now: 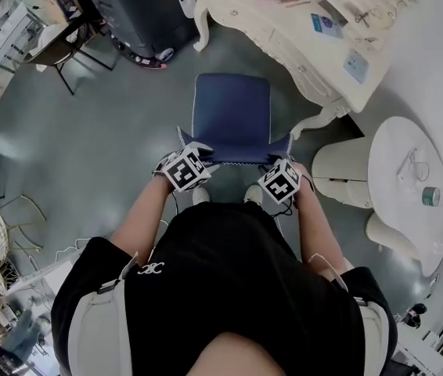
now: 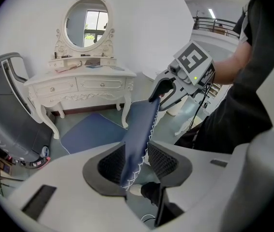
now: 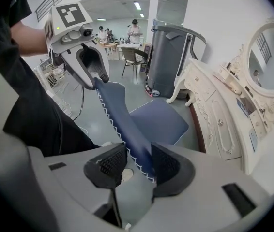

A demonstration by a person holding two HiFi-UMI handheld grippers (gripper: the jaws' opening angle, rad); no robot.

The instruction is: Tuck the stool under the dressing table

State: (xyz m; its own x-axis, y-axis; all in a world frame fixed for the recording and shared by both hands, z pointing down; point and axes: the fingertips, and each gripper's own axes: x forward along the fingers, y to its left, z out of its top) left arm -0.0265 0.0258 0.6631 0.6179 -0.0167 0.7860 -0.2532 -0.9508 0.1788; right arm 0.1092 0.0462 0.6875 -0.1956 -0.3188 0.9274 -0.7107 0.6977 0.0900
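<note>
Padded blue stool [image 1: 231, 108], white zigzag stitching, stands just before the carved cream dressing table [image 1: 288, 53]. Left gripper [image 2: 137, 161] and right gripper [image 3: 139, 164] each pinch its back's top edge between ribbed black pads [image 2: 110, 163].

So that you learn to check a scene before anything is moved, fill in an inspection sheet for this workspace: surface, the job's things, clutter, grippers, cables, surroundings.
Surface: smooth grey floor.
Job's things: blue stool stands in front of the cream dressing table, not yet under it.
Clutter: small items on the dressing table's top; a small green-topped container on the round white side table.
Grippers: left gripper and right gripper each clamp the stool's low back panel.
Cables: a black cable hangs from the left gripper.
Surroundings: dark grey machine and a chair beyond the stool.
</note>
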